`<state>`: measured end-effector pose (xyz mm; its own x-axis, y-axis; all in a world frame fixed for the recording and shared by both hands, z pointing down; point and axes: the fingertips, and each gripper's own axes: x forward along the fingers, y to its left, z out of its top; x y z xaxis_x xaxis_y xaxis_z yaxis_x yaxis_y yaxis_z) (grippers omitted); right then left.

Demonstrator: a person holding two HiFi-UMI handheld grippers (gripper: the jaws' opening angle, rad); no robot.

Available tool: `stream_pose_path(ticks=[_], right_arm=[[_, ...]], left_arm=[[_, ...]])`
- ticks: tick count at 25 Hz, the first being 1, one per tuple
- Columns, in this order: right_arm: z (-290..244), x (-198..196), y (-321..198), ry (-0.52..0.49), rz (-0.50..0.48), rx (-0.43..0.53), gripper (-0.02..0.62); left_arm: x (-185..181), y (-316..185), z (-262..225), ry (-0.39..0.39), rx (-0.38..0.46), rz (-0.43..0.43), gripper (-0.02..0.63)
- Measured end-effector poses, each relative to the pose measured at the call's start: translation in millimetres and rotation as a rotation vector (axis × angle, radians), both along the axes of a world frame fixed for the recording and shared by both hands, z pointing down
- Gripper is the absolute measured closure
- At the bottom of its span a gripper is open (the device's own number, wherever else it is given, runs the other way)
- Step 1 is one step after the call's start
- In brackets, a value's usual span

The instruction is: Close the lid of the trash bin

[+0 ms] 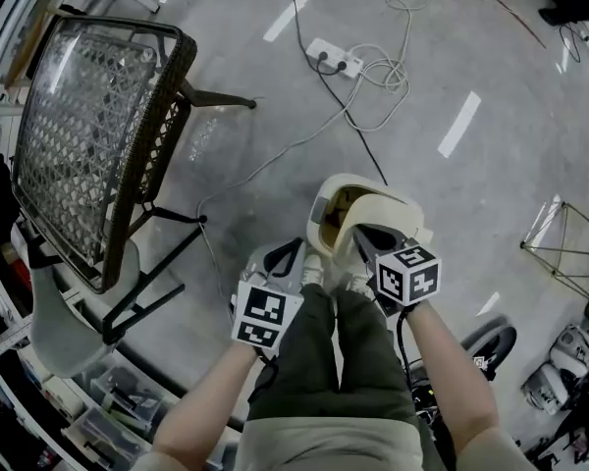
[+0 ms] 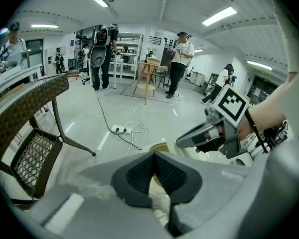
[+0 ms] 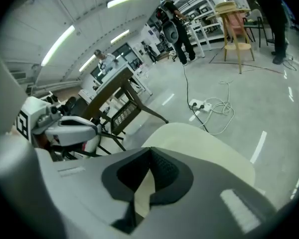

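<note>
A cream trash bin (image 1: 346,226) stands on the floor just in front of the person's feet. Its domed lid (image 1: 388,214) is tilted over the right half, and the dark opening (image 1: 338,207) shows at the left. My right gripper (image 1: 366,240) is shut, its tips resting against the lid's near side. In the right gripper view the lid (image 3: 202,146) fills the space beyond the closed jaws. My left gripper (image 1: 287,259) is also shut and hangs left of the bin, apart from it. The left gripper view shows the bin (image 2: 160,147) past its jaws and the right gripper (image 2: 202,136).
A wicker chair (image 1: 93,130) stands to the left, with shelves of boxes (image 1: 108,400) behind it. A power strip (image 1: 335,60) and loose cables (image 1: 383,77) lie beyond the bin. A wire frame (image 1: 567,248) sits at right. Several people (image 2: 179,59) stand far off.
</note>
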<state>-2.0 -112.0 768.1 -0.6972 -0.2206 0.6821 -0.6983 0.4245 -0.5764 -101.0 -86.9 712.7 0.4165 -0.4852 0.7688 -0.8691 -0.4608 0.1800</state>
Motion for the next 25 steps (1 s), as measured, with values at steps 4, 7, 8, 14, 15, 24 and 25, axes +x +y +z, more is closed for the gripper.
stream_pose_path(ticks=[4, 7, 8, 14, 15, 24, 25], right_arm=[[50.1, -17.0, -1.7, 0.123, -0.086, -0.003, 0.591], [83.3, -25.8, -2.0, 0.205, -0.137, -0.018, 0.591], [93.1, -28.0, -1.8, 0.228, -0.151, -0.029, 0.591], [120.9, -39.9, -2.5, 0.310, -0.307, 0.003, 0.592], [120.6, -38.7, -1.9, 0.318, -0.303, -0.002, 0.592], [38.9, -14.1, 2.6, 0.280, -0.129, -0.003, 0.592], [20.7, -12.4, 0.9, 0.270, -0.114, 0.013, 0.592]], left_arm=[[-11.2, -4.9, 27.5, 0.006, -0.012, -0.014, 0.604], [-16.5, -7.2, 47.9, 0.010, -0.025, -0.010, 0.604], [-17.3, -7.2, 54.0, 0.012, -0.032, -0.007, 0.604], [-17.1, -6.2, 71.5, 0.023, -0.052, 0.012, 0.604], [-18.5, -6.5, 70.1, 0.023, -0.054, 0.008, 0.604], [-17.3, -19.5, 5.6, 0.030, -0.027, 0.038, 0.604], [-16.5, -23.6, -6.6, 0.032, -0.018, 0.044, 0.604]])
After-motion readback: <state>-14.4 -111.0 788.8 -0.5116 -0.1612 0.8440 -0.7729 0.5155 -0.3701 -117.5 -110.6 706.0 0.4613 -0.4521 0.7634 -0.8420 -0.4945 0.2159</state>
